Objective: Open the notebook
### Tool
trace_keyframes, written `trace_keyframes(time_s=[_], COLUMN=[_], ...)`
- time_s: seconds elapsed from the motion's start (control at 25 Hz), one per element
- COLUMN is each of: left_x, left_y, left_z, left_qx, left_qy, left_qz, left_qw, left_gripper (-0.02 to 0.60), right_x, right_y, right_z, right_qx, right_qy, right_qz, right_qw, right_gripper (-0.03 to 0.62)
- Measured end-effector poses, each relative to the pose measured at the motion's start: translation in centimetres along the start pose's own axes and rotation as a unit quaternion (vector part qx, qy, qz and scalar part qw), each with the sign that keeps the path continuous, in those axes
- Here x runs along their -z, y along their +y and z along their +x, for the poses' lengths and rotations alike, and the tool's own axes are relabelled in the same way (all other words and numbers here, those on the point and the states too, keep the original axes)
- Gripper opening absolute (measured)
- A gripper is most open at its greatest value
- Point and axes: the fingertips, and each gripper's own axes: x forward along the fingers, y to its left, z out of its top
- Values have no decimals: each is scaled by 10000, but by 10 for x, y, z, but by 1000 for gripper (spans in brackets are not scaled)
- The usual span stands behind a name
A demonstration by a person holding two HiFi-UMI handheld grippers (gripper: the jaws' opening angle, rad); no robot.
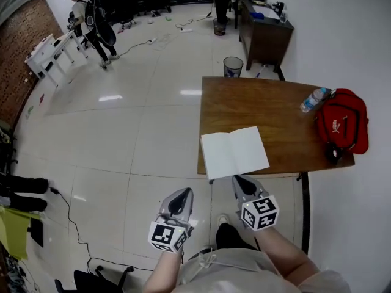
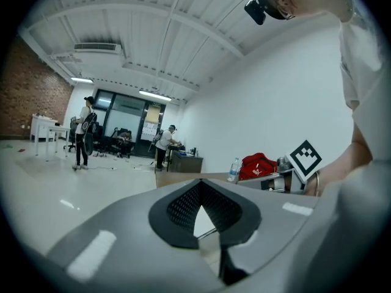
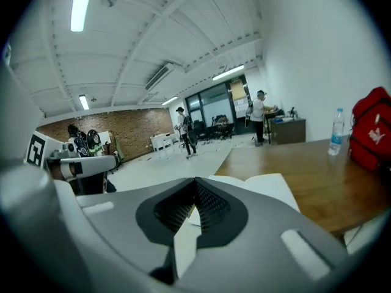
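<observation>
The notebook (image 1: 234,152) lies open, its blank white pages up, on the near left corner of the brown table (image 1: 263,102). In the right gripper view the notebook (image 3: 269,185) shows just beyond the jaws. My left gripper (image 1: 182,191) hangs over the floor, short of the table and to the left of the notebook. My right gripper (image 1: 239,180) is held just off the table's near edge, below the notebook and not touching it. Both grippers (image 2: 198,185) (image 3: 195,182) are shut, with nothing between their jaws.
A water bottle (image 1: 313,99) and a red bag (image 1: 343,124) sit at the table's right end. A trash bin (image 1: 233,66) stands beyond the table, a dark desk (image 1: 264,32) farther back. People stand at the far side of the tiled room.
</observation>
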Motion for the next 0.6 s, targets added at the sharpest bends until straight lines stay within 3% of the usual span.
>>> trace_keyframes(time_s=[0.24, 0.6], left_x=[-47, -47], left_y=[-39, -80], left_z=[-44, -106], left_qx=[330, 690], left_qy=[-722, -831], left_qz=[641, 581], left_qw=[9948, 9925], left_gripper=[5, 5], right_x=[-16, -18], right_y=[4, 43], right_z=[-77, -156], right_qx=[706, 1155], right_qy=[-689, -1000], right_qz=[-84, -444], right_qw=[9951, 9873], right_gripper=[6, 6])
